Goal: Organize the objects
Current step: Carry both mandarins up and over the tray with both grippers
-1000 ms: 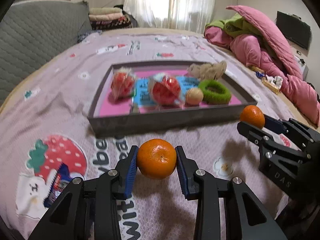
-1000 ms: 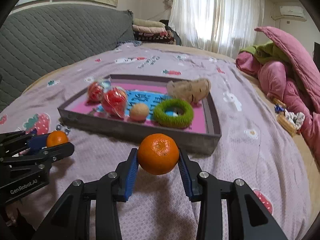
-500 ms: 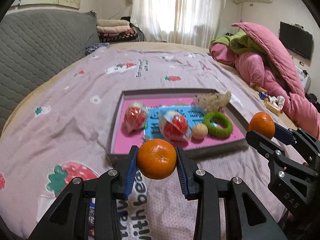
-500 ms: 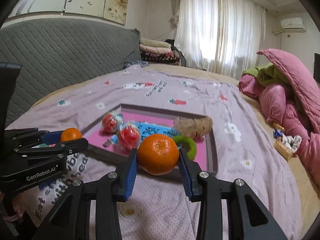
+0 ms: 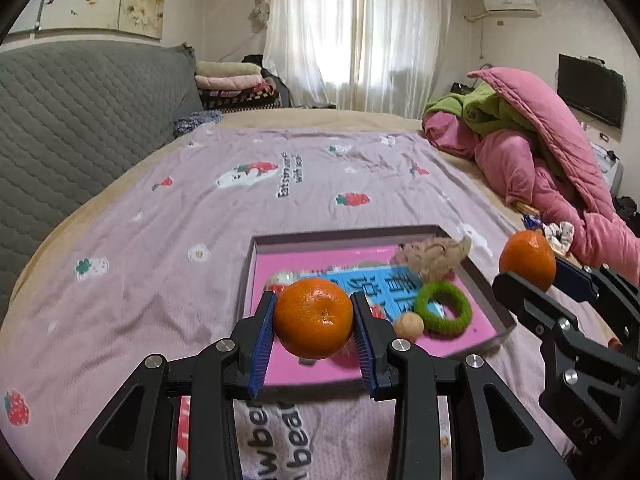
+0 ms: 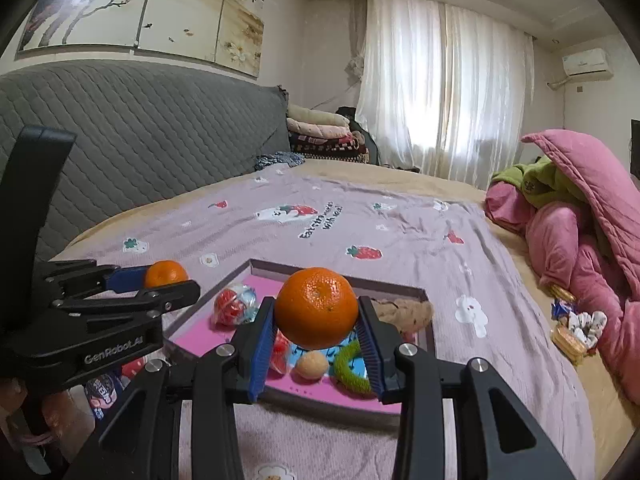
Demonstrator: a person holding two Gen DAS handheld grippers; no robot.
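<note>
- Looking along the left wrist view, the left gripper [image 5: 314,318] sits at lower centre, its blue pads closed partway on a tangerine [image 5: 313,318] held clear above the bed [image 5: 160,240].
- Beyond and just right of that fruit lies the tray [image 5: 250,276], its long side running left to right; the right gripper [image 5: 532,272], at right, holds its own fruit beside the tray's right edge.
- Along the right wrist view, the right gripper clamps a second tangerine [image 6: 316,308] at centre.
- Directly behind it sits the tray; the left gripper hangs at left, off the tray's left corner, so the right one looks nearer.
</note>
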